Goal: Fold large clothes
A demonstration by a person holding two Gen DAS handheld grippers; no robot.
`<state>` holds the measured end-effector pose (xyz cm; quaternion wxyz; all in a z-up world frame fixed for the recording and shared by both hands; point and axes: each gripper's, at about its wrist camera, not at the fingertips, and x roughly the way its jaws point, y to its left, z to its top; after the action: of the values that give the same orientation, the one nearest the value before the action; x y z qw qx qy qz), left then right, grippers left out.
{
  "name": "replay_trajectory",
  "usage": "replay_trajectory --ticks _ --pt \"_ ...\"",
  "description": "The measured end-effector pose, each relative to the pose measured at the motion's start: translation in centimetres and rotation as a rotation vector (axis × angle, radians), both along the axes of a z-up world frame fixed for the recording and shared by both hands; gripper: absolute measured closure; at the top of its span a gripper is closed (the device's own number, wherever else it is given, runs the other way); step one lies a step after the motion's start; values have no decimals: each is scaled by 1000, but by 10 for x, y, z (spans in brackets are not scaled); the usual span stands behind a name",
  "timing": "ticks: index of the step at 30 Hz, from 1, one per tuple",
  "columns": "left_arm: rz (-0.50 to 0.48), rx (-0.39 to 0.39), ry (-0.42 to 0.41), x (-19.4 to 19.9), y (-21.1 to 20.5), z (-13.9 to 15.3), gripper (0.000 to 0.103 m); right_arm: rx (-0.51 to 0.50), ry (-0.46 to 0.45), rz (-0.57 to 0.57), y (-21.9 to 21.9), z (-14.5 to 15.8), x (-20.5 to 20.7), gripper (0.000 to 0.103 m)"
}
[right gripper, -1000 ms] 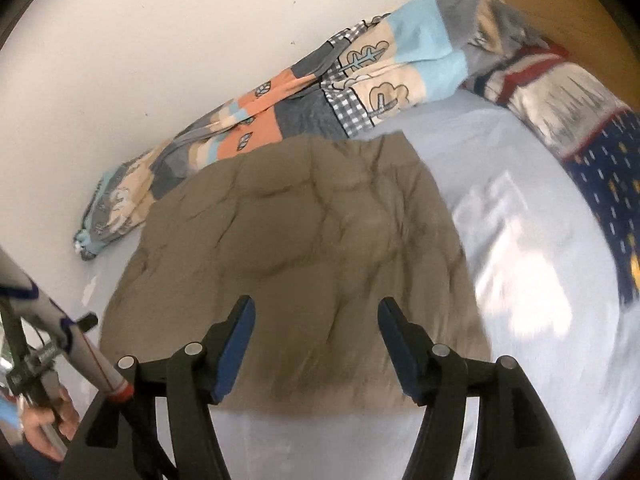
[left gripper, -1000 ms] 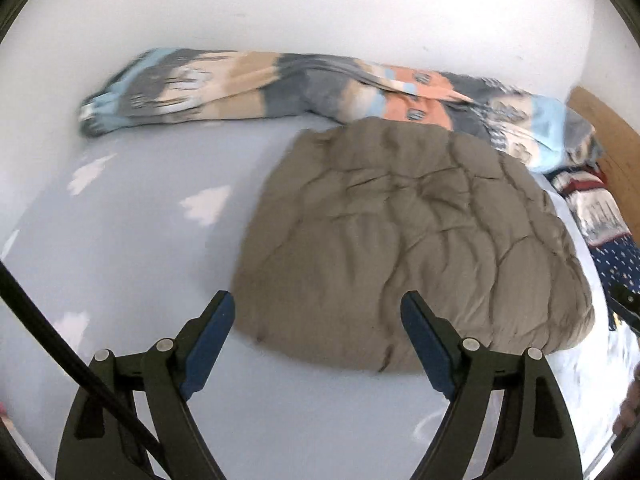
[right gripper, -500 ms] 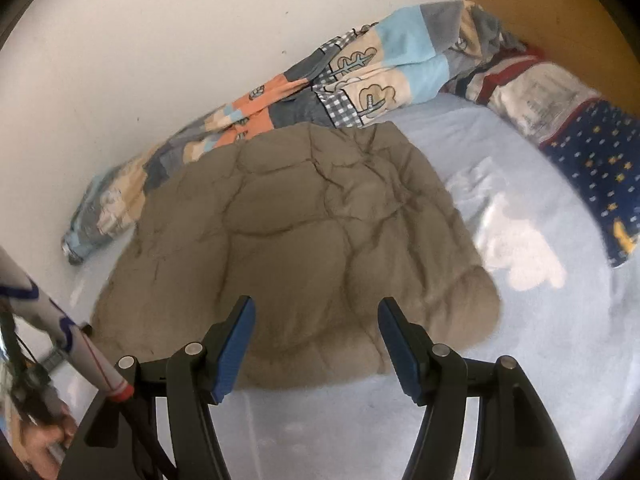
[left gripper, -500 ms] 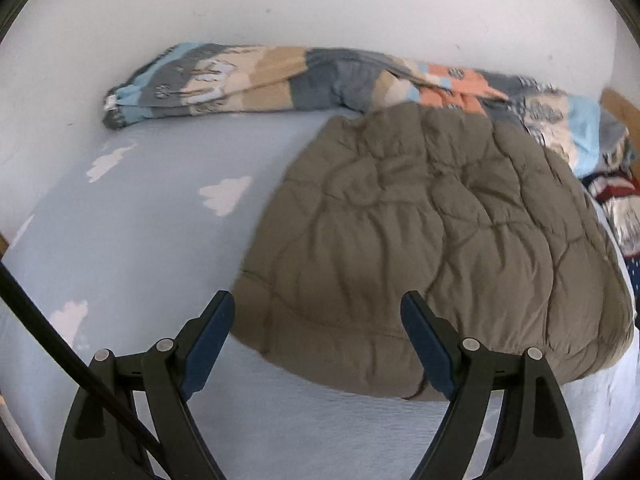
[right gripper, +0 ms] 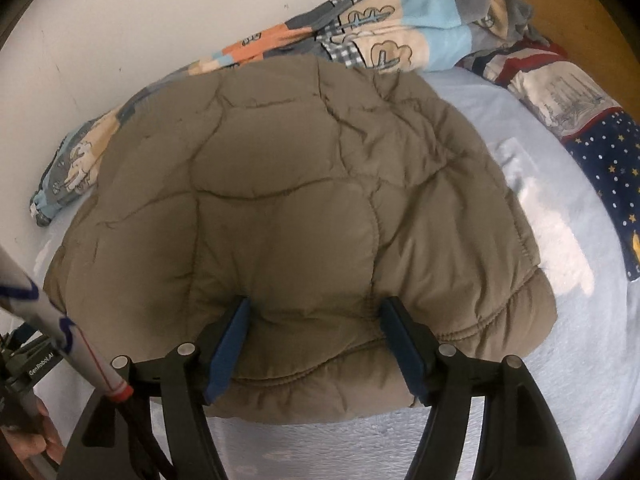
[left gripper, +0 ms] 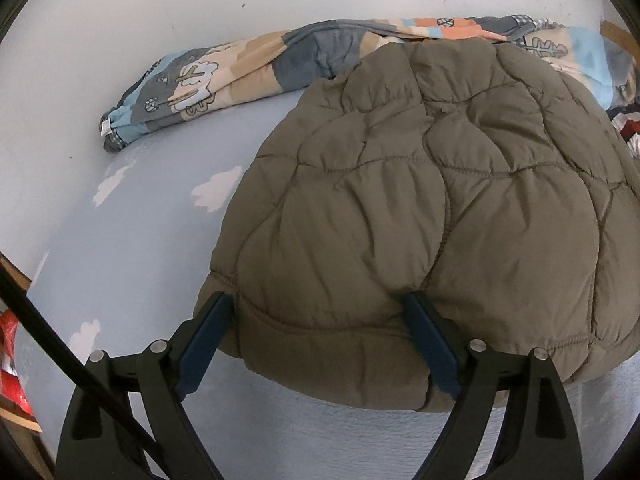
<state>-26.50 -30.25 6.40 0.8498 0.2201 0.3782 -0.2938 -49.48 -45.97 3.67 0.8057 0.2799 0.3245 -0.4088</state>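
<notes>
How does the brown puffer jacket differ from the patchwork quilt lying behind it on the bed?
The brown jacket is one plain colour; the patchwork quilt mixes blue, orange, grey and cream blocks with cartoon prints. The jacket lies spread in the middle of the bed; the quilt is bunched into a long roll against the wall. Both are padded and rest on the light blue sheet.

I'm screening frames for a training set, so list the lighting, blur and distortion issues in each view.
Left wrist view: sharp, strong fisheye bulge with dark corner vignette, soft even light on the quilted jacket. Right wrist view: same bulge and vignette, bright sun patch washing out the bedsheet at right, jacket seams crisp, slight softness at the edges.
</notes>
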Motion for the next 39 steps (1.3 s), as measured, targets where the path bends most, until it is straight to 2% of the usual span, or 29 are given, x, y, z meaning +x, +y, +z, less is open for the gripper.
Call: replay_trajectory --ticks 14,29,32,36,39 --pt "37 -24 -35 0 4 -5 7 -13 24 22 2 -2 2 28" --pt "32 -12 -32 -1 4 -4 6 -11 43 34 3 -4 6 27" --pt "33 -5 -12 2 4 -1 7 -1 40 39 3 -1 4 27" --pt "50 -27 54 8 9 8 7 14 -1 35 2 12 -4 27" --pt "55 -97 148 15 19 19 7 6 -31 10 2 24 -16 27"
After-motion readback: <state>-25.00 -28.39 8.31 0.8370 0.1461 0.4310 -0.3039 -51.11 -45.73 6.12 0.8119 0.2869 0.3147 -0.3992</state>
